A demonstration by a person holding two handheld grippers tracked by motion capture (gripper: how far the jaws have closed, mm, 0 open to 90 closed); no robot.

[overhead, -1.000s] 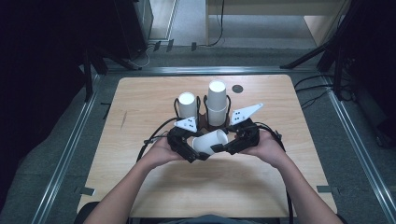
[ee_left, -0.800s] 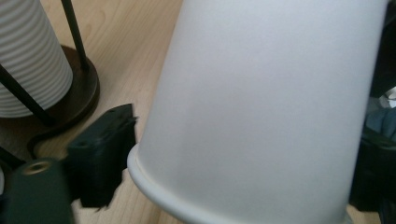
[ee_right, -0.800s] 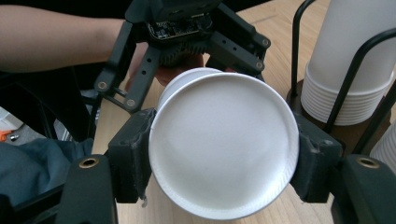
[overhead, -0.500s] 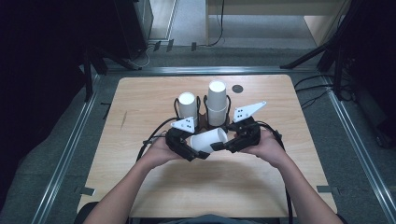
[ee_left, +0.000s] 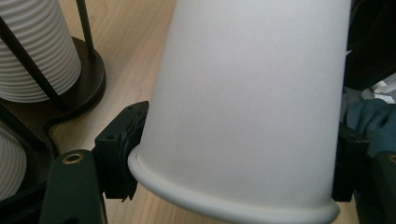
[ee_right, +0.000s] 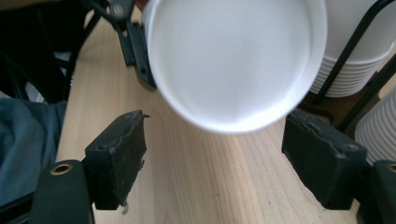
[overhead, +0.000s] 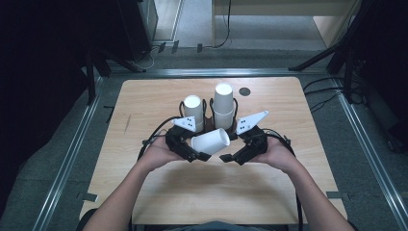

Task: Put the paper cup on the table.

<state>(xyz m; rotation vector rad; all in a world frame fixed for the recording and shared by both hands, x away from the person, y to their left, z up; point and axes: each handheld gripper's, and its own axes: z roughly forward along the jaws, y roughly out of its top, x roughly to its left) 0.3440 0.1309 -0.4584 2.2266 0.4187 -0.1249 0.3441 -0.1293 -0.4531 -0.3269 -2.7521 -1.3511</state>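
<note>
While the left gripper (overhead: 204, 155) clasps the white paper cup (overhead: 210, 141) sideways above the table's (overhead: 144, 96) middle, the right gripper (overhead: 226, 158) has just opened off its base, so seating it on a stack (overhead: 223, 103) looks next.

No readable text, label or number appears anywhere.

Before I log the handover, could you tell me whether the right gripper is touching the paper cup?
Apart: in the right gripper view, the right gripper has just opened, its pads clear of the paper cup.
</note>
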